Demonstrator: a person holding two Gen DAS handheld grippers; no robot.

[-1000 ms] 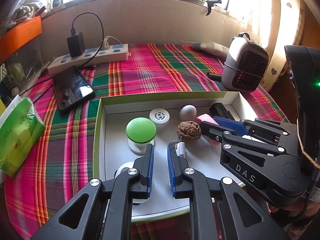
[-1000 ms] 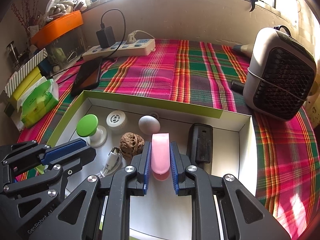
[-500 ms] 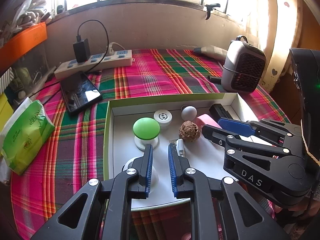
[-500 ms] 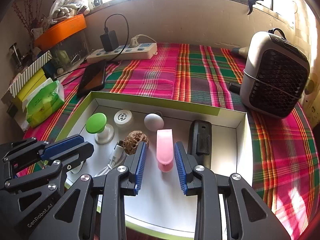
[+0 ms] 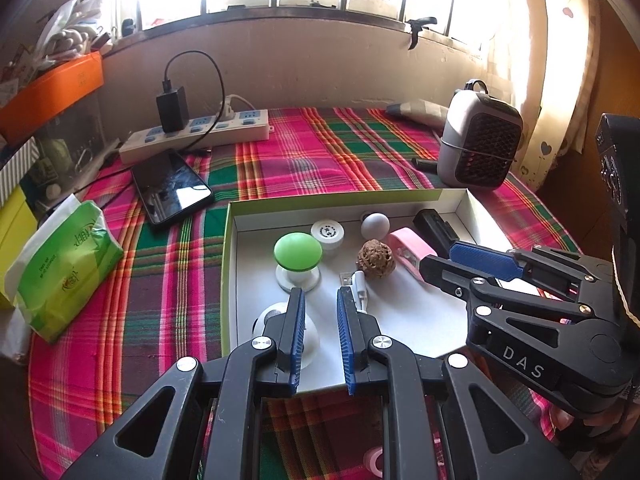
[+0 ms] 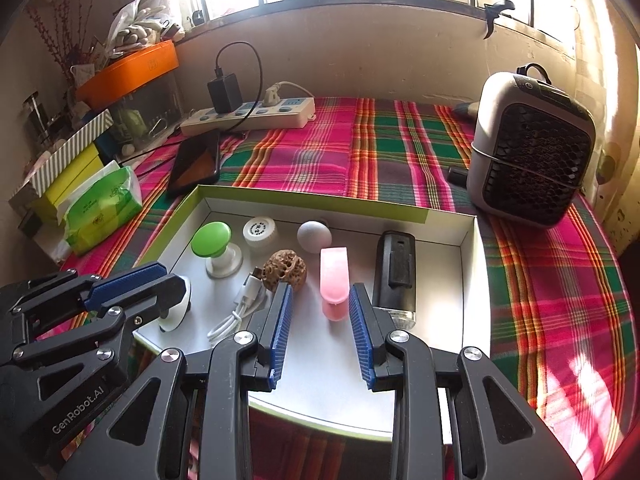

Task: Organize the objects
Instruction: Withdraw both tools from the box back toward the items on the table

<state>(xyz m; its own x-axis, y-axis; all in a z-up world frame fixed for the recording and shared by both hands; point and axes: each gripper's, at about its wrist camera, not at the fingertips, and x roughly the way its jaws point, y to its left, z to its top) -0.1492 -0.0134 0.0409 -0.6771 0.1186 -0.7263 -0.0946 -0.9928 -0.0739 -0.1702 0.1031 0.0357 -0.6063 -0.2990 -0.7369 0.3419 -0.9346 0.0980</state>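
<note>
A shallow white box with a green rim [image 6: 308, 199] [image 5: 232, 240] holds several small objects: a green-capped knob [image 6: 211, 239] [image 5: 298, 251], a white round cap [image 6: 260, 231], a grey ball [image 6: 314, 235], a walnut [image 6: 285, 269] [image 5: 376, 259], a white cable [image 6: 240, 308], a pink clip [image 6: 334, 276] [image 5: 408, 250] and a black device [image 6: 394, 274]. My right gripper [image 6: 320, 296] is open, its fingers either side of the pink clip's near end, not touching it. My left gripper [image 5: 320, 300] is open and empty over the box's front left, above a white round object [image 5: 276, 320].
A plaid cloth covers the table. A grey mini heater [image 6: 528, 152] stands at the right. A power strip [image 6: 248, 114] with a charger, a phone [image 6: 196, 164] and a green tissue pack [image 6: 102, 204] lie at the back left. An orange tray [image 6: 128, 68] sits on a shelf.
My right gripper has opened, let go of the pink clip and drawn back; the clip now lies in the box. My left gripper has also pulled back and up a little.
</note>
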